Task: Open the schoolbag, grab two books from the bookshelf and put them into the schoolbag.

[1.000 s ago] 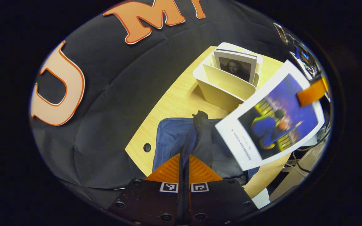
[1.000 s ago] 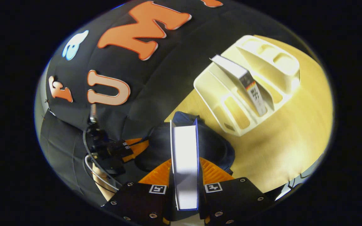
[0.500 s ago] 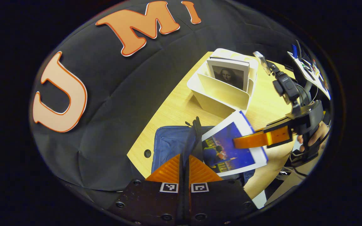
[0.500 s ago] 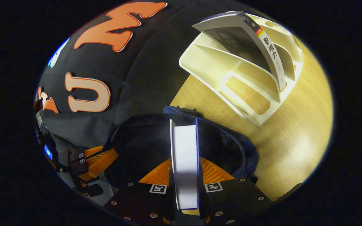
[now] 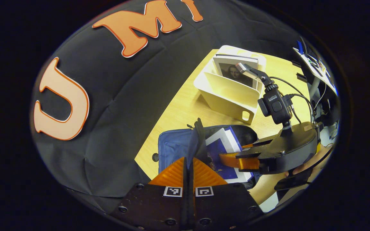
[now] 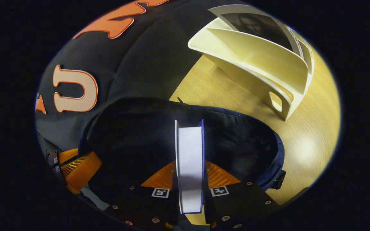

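**A:** Report scene status, largest item first.

**B:** The table (image 5: pixel 185 102) carries the schoolbag (image 5: pixel 175 144), mouth open and dark inside in the right gripper view. The bookshelf (image 5: pixel 228 93) stands just beyond it toward 1 o'clock, with one book (image 5: pixel 234 69) upright in its rear slot.

**A:** Step in hand?

**B:** First insertion, by my reading. The blue book (image 6: pixel 189 160) is partway into the bag mouth, leading edge pointing to 12 o'clock in the right gripper view.

**A:** Gripper states?

**B:** The right gripper (image 6: pixel 189 179) is clamped on the blue book, one finger on each cover. The left gripper (image 5: pixel 188 166) is closed on the bag's zipper edge, holding the mouth up.

**A:** Next move?

**B:** Probably lower the book deeper, release, then fetch the shelf book.
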### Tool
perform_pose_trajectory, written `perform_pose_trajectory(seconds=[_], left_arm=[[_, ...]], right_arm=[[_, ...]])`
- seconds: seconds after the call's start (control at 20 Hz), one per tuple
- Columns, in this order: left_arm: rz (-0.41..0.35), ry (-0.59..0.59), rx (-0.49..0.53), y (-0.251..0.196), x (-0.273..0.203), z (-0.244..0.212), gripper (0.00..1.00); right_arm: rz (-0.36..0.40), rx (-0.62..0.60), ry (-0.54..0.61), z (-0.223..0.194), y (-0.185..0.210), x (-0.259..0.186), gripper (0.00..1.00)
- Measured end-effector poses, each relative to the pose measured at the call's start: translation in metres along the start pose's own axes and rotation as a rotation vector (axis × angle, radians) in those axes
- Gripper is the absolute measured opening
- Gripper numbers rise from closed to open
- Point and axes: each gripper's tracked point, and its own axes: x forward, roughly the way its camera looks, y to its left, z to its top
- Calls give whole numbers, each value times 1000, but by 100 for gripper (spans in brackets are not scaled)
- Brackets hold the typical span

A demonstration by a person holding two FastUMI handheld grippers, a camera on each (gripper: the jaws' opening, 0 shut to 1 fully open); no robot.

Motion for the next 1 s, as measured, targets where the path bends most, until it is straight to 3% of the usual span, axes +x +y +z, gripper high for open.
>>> perform_pose_trajectory(seconds=[0.05, 0.1, 0.2, 0.3, 0.35, 0.4, 0.45, 0.7, 0.8, 1.0], left_arm=[[-5, 0, -4, -1, 1, -1, 1], [-9, 4, -5, -1, 3, -1, 1], [-13, 6, -8, -1, 4, -2, 1], [-13, 8, -11, 0, 5, -3, 1], [-16, 7, -16, -1, 6, -3, 1], [-16, 4, -19, 0, 6, -3, 1], [-17, 4, -25, 1, 7, -4, 1], [-33, 6, -41, -3, 7, -8, 0], [-41, 9, -27, -8, 5, -6, 1], [-29, 15, -14, -5, 4, -7, 1]], right_arm=[[-18, -12, 23, -5, -1, 2, 24], [-42, -16, 38, -9, -8, 3, 38], [-41, -21, 90, -12, -13, 5, 48], [-64, -21, 128, -18, -16, -6, 68], [-84, -29, 130, -17, -23, -10, 87], [-94, -40, 129, -15, -27, -14, 77], [-109, -54, 129, -13, -33, -18, 96], [-132, -65, 115, -2, -45, -34, 97], [-103, -60, 156, -12, -35, -36, 97], [-79, -95, 121, 3, -39, -68, 97]])
